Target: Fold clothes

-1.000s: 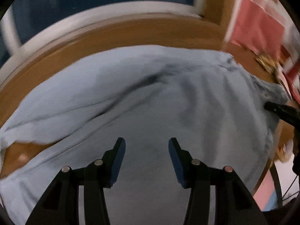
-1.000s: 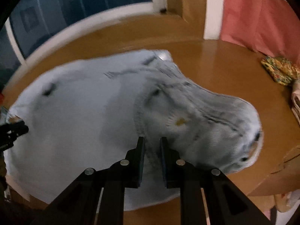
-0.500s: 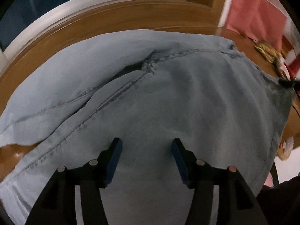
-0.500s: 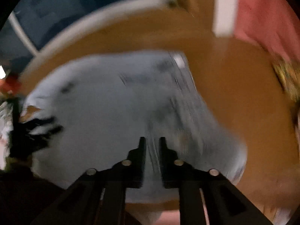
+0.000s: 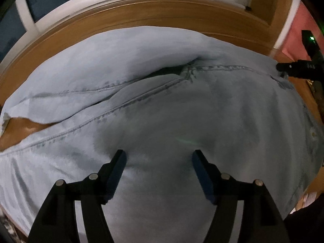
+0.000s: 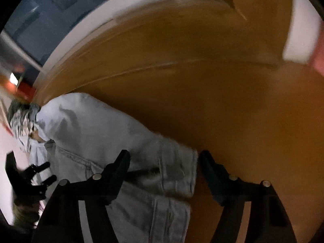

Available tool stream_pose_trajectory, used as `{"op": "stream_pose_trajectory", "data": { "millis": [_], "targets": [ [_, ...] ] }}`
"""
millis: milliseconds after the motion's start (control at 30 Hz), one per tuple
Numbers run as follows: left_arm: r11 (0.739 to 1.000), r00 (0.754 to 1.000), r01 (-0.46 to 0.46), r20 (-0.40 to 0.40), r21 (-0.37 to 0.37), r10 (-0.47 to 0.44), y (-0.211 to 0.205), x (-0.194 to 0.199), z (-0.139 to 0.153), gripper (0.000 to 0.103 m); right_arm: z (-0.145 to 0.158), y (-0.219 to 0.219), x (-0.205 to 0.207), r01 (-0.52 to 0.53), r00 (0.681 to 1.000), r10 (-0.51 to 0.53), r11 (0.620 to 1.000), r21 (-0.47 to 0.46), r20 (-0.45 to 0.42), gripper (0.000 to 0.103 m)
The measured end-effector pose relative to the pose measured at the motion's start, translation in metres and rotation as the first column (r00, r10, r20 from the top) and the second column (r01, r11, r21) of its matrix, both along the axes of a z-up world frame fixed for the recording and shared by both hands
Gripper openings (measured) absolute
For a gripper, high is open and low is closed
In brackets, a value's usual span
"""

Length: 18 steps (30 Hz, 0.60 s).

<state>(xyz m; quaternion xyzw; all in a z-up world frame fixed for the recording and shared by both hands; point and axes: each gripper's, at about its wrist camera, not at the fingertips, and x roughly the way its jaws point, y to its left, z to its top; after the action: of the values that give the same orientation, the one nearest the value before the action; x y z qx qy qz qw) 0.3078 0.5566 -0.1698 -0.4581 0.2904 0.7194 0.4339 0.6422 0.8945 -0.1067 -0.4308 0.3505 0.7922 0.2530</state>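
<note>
Right hand-held gripper newly unclamped

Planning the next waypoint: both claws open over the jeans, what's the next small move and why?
Probably lower the right claw and close on the jeans edge between its fingers. It is open, straddling the folded denim edge by the bare table. The left claw is open over flat cloth, with nothing to pinch.

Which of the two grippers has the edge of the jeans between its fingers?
The right gripper: the jeans' edge lies between its open fingers. The left gripper hovers over unbroken denim.
</note>
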Motion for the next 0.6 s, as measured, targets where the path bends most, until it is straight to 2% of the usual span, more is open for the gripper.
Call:
{"op": "stream_pose_trajectory", "data": {
  "millis": [33, 67, 100, 133, 167, 300, 367, 433, 500, 600],
  "targets": [
    [1.0, 1.0, -0.011, -0.003, -0.003, 0.011, 0.0, 0.0, 0.0, 0.067, -0.001, 0.0, -0.003, -0.018, 1.0, 0.018, 1.0, 0.006, 0.0, 0.07],
    [1.0, 1.0, -0.018, -0.007, -0.005, 0.018, 0.0, 0.001, 0.0, 0.067, -0.001, -0.001, -0.005, -0.039, 0.999, 0.039, 0.999, 0.025, 0.002, 0.06],
    [1.0, 1.0, -0.026, -0.011, -0.007, 0.026, 0.0, 0.001, 0.0, 0.067, -0.002, -0.001, -0.008, -0.061, 0.998, 0.061, 0.997, 0.044, 0.004, 0.037],
    [0.999, 0.999, -0.033, -0.015, -0.007, 0.033, 0.0, 0.001, 0.0, 0.067, -0.001, -0.004, -0.009, -0.077, 0.997, 0.077, 0.996, 0.054, -0.002, 0.027],
    [0.999, 0.999, -0.034, -0.019, 0.007, 0.034, -0.002, -0.001, 0.005, 0.066, 0.0, -0.009, -0.009, -0.087, 0.996, 0.088, 0.995, 0.05, -0.02, 0.024],
    [0.997, 0.999, -0.039, -0.036, 0.064, 0.041, -0.012, -0.011, 0.022, 0.065, 0.041, -0.043, -0.002, -0.09, 0.988, 0.11, 0.979, 0.182, -0.106, 0.022],
    [0.995, 0.998, -0.04, -0.044, 0.092, 0.044, -0.017, -0.016, 0.031, 0.065, 0.08, -0.079, 0.005, -0.117, 0.964, 0.175, 0.956, 0.27, -0.203, 0.022],
    [0.992, 0.997, -0.042, -0.052, 0.121, 0.048, -0.022, -0.021, 0.039, 0.065, 0.107, -0.125, 0.005, -0.19, 0.928, 0.285, 0.915, 0.354, -0.238, 0.022],
    [0.988, 0.997, -0.043, -0.06, 0.149, 0.052, -0.026, -0.026, 0.048, 0.065, 0.115, -0.17, -0.001, -0.29, 0.895, 0.396, 0.868, 0.404, -0.208, 0.022],
    [0.98, 0.996, -0.033, -0.078, 0.194, 0.049, -0.027, -0.029, 0.062, 0.065, 0.095, -0.24, -0.019, -0.457, 0.845, 0.53, 0.787, 0.415, -0.074, 0.022]
  ]
}}
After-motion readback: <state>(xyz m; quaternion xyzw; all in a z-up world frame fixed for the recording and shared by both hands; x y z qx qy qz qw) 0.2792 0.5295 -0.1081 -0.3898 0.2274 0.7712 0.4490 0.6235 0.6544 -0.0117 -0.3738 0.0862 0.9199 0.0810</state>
